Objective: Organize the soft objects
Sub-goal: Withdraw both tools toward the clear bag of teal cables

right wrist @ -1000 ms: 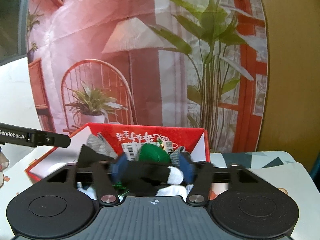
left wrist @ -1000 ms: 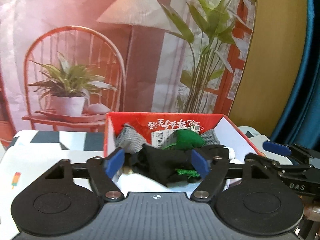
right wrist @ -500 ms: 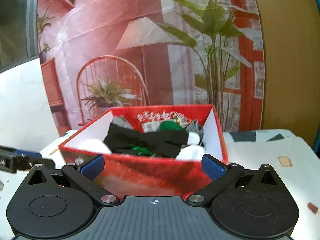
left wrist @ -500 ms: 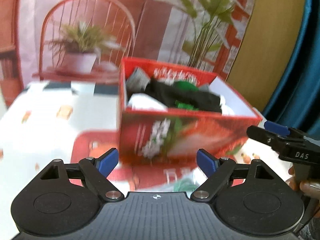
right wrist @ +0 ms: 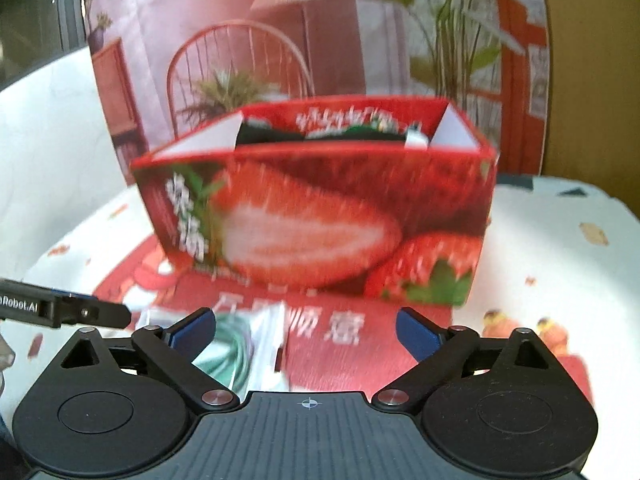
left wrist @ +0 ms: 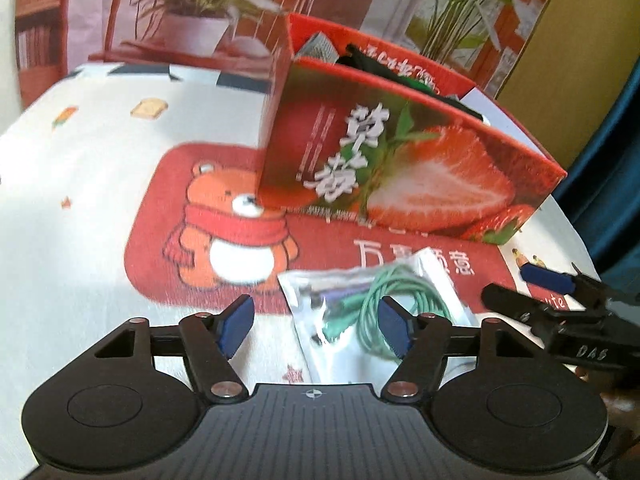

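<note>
The left gripper (left wrist: 316,330) is held low over the bench (left wrist: 80,184), its jaws spread wide with nothing held. Between and just ahead of those jaws lies a clear plastic packet (left wrist: 376,312) with a coiled green cord (left wrist: 394,300) inside. Beyond it stands the strawberry-printed box (left wrist: 404,176), in which dark and green soft items are already piled. At the far right, the right gripper (right wrist: 306,330) is seen, its jaws likewise wide apart and empty; from its view the packet (right wrist: 256,344) lies by the left jaw. The packet appears to be next for collection. The left jaws would need to be lowered around it, closed, then lifted over the box rim.
</note>
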A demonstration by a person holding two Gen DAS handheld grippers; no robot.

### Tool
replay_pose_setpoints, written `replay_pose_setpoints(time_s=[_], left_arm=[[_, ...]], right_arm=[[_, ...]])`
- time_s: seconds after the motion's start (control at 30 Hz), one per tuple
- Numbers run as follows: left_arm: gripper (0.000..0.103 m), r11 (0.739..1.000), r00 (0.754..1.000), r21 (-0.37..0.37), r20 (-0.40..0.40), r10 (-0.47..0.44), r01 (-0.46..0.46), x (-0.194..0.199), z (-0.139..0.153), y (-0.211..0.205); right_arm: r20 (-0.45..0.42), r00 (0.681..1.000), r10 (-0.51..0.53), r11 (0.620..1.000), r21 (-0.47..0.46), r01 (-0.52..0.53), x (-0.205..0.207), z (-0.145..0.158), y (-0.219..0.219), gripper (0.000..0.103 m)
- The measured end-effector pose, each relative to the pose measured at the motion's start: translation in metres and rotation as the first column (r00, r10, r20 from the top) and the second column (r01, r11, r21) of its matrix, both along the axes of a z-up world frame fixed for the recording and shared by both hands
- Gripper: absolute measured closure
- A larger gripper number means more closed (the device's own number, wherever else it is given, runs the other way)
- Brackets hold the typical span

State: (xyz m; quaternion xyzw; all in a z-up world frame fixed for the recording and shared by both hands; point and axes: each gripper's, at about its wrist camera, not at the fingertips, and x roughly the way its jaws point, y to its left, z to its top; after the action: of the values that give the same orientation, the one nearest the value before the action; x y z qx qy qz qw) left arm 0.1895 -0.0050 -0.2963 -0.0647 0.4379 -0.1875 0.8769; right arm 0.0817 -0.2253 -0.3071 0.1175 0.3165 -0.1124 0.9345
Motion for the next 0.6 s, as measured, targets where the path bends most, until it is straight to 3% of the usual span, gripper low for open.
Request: replay_pose_setpoints(time_s=[0.2,0.6], left_arm=[[0.04,0.999,0.999,-0.032,-0.045,0.0,-0.002,-0.005,-0.011,-0.002],[0.051,0.998,0.998,-0.042,-0.05,-0.048,0.046,0.002,-0.015,-0.025]], right_arm=[[-0.048,0.997,0.053,0.999,-0.004,-0.053,0.004,-0.021,0.01,0.016],[-0.06,0.997,0.055,0.998,0.027,-0.054,0.001,-0.032,0.005,0.018]])
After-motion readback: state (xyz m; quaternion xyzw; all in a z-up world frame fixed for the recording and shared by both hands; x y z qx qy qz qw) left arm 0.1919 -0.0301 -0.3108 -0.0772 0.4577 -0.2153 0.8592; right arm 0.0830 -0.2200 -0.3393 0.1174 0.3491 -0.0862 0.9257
